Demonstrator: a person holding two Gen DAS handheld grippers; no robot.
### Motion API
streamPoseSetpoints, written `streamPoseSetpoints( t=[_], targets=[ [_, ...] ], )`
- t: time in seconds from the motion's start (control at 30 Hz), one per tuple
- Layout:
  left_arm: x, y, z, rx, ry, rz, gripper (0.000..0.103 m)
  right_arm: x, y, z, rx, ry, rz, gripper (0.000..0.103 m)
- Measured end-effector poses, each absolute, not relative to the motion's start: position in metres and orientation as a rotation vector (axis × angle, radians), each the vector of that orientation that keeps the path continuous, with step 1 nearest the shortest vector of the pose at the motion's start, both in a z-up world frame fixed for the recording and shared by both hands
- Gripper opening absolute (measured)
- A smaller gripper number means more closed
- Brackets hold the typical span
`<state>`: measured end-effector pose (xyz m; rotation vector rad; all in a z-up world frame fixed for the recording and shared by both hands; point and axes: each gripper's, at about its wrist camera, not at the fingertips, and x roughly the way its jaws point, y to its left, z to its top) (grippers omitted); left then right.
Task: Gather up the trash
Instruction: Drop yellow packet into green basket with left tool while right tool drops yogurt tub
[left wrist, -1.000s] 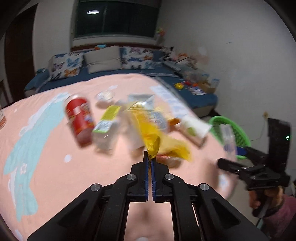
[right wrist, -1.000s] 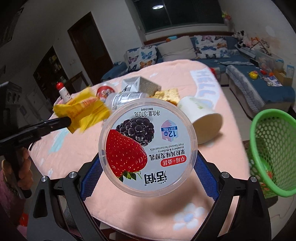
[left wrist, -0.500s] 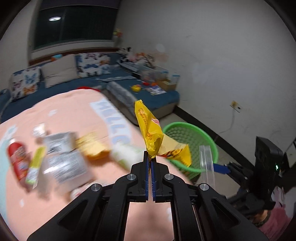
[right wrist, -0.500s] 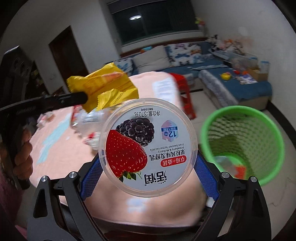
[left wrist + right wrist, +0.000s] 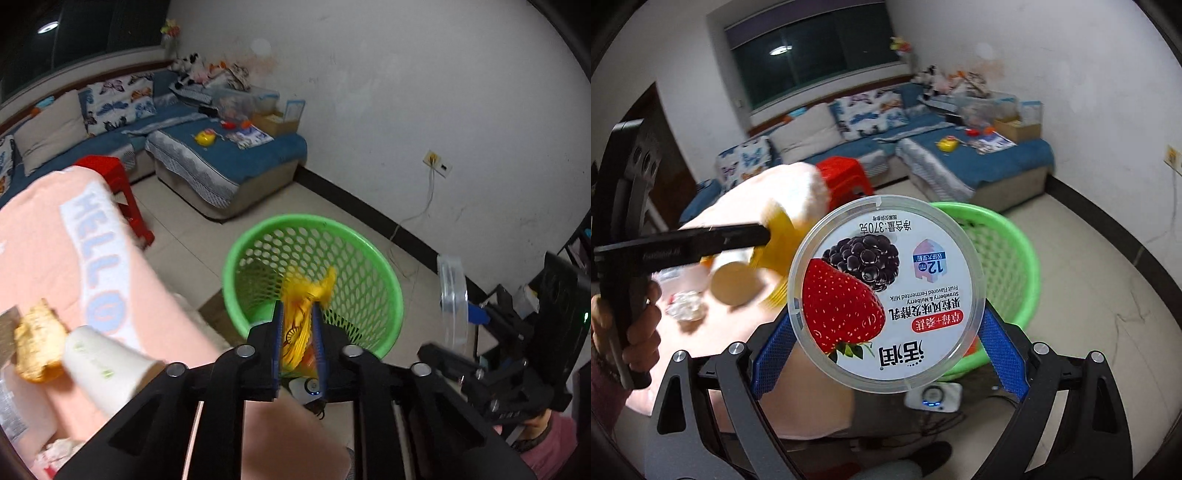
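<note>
Left hand-held gripper (image 5: 298, 314) moved over green basket (image 5: 380, 271) rim, jaws parted.

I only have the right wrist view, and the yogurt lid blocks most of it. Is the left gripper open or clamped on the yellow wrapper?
Observer: The left gripper has its jaws apart. The yellow wrapper is blurred between them, and I cannot tell whether it touches the pads.
Operator: Is it over the basket?
Observer: In the left wrist view the wrapper lines up with the green basket's opening, inside the rim.
Operator: And my lid?
Observer: The yogurt lid is seen edge-on there, held in the right gripper. It sits to the right of the basket's rim, not over the opening.
</note>
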<state>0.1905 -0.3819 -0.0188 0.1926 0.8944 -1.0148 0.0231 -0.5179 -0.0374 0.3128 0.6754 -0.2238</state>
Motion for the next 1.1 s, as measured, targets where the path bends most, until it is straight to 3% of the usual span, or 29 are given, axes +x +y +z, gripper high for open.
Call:
streamPoseSetpoints(
  t=[0.23, 0.53, 1.1],
  targets=[
    [0.196, -0.391, -0.032, 0.173, 0.931, -0.999, 0.048, 0.037, -0.545, -0.052, 0.345, 0.695, -0.259, 0.091],
    [0.182, -0.348, -0.017, 0.171, 0.871, -0.948, 0.06, 0.081, -0.556, -0.084, 0.372, 0.803, -0.226, 0.091],
    [0.165, -0.178, 0.004, 0.079, 0.795, -0.708, 0.068, 0.137, -0.558, -0.123, 0.362, 0.908, -0.262, 0.095]
  ],
)
